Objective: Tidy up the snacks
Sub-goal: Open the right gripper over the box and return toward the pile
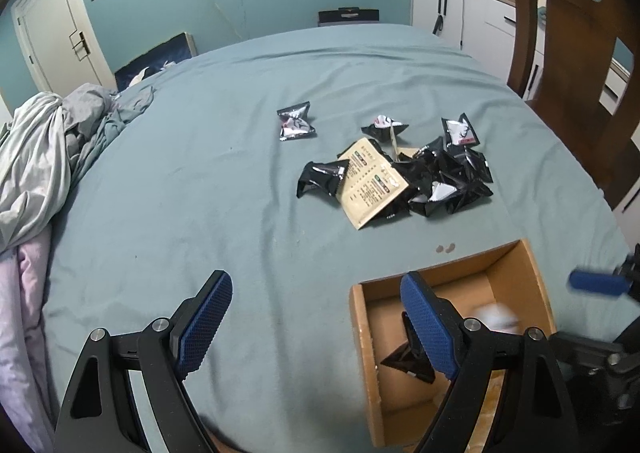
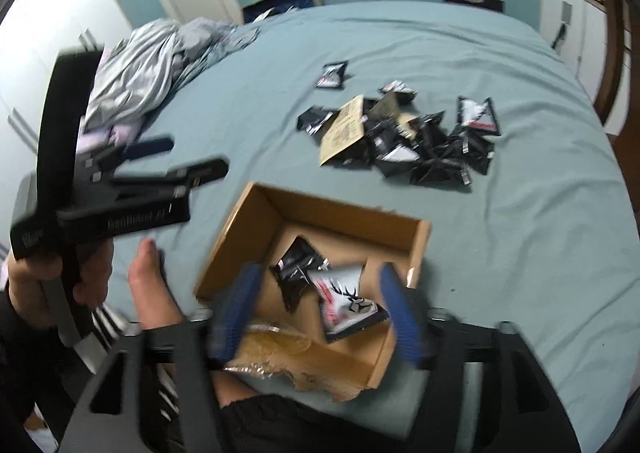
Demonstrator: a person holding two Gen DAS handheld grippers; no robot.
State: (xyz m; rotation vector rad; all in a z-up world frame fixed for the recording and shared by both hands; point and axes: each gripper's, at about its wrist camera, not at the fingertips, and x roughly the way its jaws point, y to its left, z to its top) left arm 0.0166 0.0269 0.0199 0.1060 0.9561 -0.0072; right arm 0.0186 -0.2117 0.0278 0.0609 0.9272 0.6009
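- A wide bed covered with a smooth blue-green sheet fills both views and carries everything else.
- A crumpled heap of grey and pale bedding lies at the sheet's far left edge, well apart from the snacks.
- A brown wooden chair stands beside the bed on the right in the left wrist view.
- An open brown cardboard box sits on the sheet at the near edge, with torn flaps and crinkled clear wrapping at its near side.
- The left gripper, black with blue textured pads, stands wide apart with nothing between its fingers; one pad is over the bare sheet, the other over the box's near-left corner. A hand holds its handle.
- The right gripper hangs over the box, jaws spread and clear of the packets below; it is motion-blurred.
- A loose pile of small black foil snack packets lies mid-bed beyond the box, with a tan printed paper sachet among them.
- One black and white packet lies alone, left of the pile.
- Inside the box lie a black packet and a white packet with a deer print, touching each other.
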